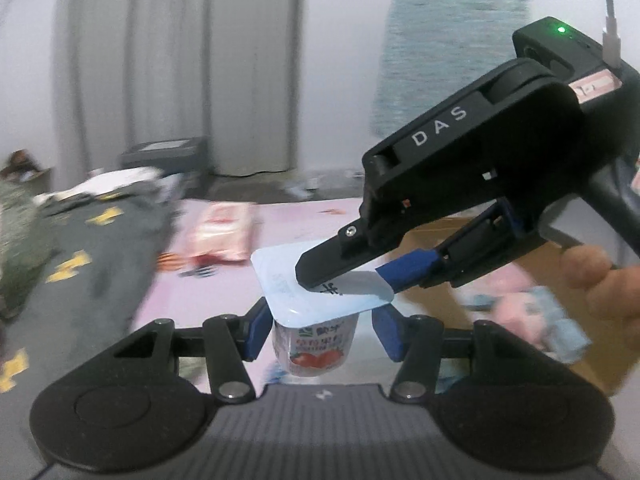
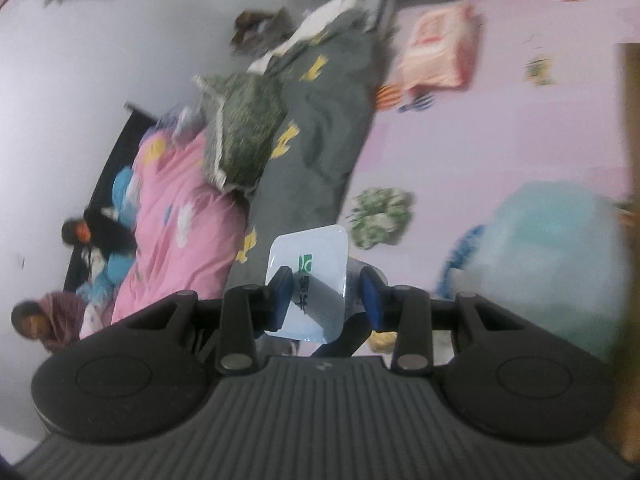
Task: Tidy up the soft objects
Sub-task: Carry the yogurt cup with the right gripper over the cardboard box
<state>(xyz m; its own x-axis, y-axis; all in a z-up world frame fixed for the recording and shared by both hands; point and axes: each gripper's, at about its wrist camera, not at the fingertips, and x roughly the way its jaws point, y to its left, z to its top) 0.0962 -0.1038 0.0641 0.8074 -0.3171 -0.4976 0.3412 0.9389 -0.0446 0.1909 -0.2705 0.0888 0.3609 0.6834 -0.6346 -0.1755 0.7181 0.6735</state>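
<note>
A small yogurt cup (image 1: 316, 344) with a white foil lid and strawberries on its side hangs in the air above the pink bed sheet (image 1: 280, 224). My left gripper (image 1: 320, 316) is shut on it, its blue pads against the body just under the rim. My right gripper (image 1: 344, 280) reaches in from the right and is shut on the top of the cup, with one black finger lying across the lid. In the right wrist view the lid (image 2: 308, 264) sits tilted between the pads of the right gripper (image 2: 326, 292). A hand (image 1: 608, 280) holds the right gripper's handle.
A pink packet (image 1: 222, 232) and a striped sock (image 1: 172, 260) lie on the sheet. A grey quilt (image 2: 312, 148), green pillow (image 2: 244, 128) and pink quilt (image 2: 176, 220) lie alongside. A green-white soft item (image 2: 380, 218) and pale blue plush (image 2: 540, 260) sit nearby. A cardboard box (image 1: 480, 248) stands at the right.
</note>
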